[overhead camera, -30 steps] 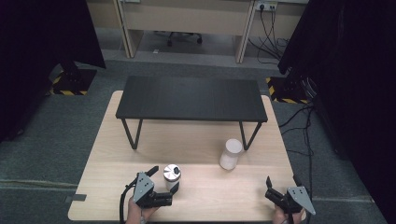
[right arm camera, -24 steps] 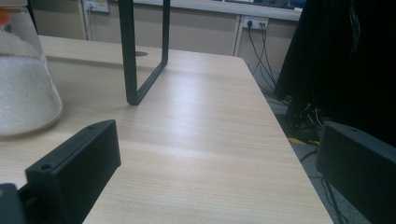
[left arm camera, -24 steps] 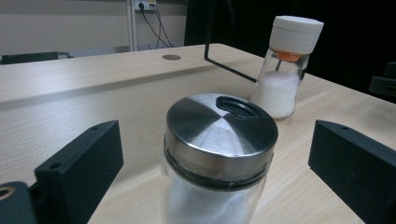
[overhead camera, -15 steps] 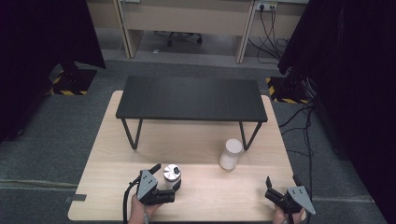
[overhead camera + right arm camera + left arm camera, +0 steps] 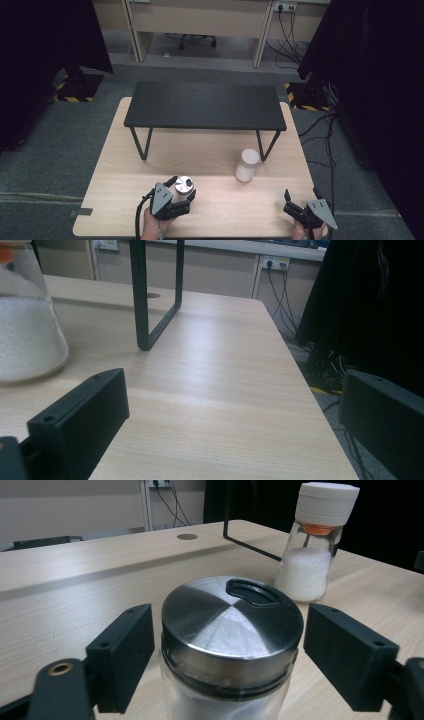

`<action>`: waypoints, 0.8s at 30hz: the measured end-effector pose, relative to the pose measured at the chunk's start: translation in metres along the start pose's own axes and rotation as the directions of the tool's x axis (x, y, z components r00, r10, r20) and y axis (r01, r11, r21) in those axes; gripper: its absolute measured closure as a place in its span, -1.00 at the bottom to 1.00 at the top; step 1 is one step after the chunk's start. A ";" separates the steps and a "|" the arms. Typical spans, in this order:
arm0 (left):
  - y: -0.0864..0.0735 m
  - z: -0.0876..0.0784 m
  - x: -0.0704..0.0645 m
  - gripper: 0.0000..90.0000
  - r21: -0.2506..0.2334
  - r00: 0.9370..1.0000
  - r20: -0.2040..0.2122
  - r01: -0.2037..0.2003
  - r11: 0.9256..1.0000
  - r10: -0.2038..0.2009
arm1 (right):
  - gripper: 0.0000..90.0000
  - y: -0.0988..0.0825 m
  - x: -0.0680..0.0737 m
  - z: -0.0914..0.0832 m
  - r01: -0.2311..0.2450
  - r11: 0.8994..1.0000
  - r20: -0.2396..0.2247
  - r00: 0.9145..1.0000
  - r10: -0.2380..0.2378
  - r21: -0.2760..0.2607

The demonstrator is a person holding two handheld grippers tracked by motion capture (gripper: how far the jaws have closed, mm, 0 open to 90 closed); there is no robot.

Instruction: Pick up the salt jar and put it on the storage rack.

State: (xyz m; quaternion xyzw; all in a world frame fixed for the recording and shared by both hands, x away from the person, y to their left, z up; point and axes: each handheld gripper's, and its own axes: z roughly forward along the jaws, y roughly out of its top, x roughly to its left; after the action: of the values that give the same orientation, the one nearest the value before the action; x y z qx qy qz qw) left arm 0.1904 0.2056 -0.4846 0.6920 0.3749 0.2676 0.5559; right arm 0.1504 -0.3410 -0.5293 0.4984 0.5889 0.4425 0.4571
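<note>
Two jars on the light wooden table (image 5: 125, 200) from where I'm standing, plus a low black shelf (image 5: 205, 105) on thin metal legs parked toward the far side. The steel-lidded jar (image 5: 183, 186) sits near the front edge, left of centre, and the left gripper (image 5: 177, 192) is wrapped around it. Looking along the left gripper view, that jar (image 5: 231, 640) stands upright right between the two black pads, metal lid with a dark slot on top, something white inside the glass. Its jaws have just been closing in on it, but there's a sliver of daylight on both sides, more on the right pad than the left, so the pads aren't pressing on the glass yet as far as I can see. Nothing gripped, just bracketed.

The white-capped jar (image 5: 246, 165) stands well apart to the right, near the shelf's front right leg; up close it has an orange collar under the cap and white grains filling the bottom half (image 5: 310, 545).

Right gripper (image 5: 301, 202) hangs out at the front right corner of the table, jaws spread wide with only bare tabletop between them, holding nothing.
</note>
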 end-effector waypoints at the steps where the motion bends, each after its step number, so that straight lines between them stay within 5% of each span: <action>1: 0.000 0.000 0.000 -0.49 0.000 1.000 0.000 0.000 1.000 0.000 | -1.00 0.000 0.000 0.000 0.000 1.000 0.000 1.000 0.000 0.000; 24: 0.004 -0.001 0.002 -0.27 0.017 1.000 0.001 -0.010 1.000 0.010 | -1.00 0.001 0.000 0.001 0.009 1.000 -0.003 1.000 -0.009 0.007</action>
State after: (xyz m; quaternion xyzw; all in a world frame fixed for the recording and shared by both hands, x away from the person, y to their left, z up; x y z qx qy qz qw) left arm 0.1921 0.2071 -0.4804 0.6988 0.3734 0.2671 0.5485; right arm 0.1512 -0.3406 -0.5283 0.4969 0.5934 0.4391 0.4563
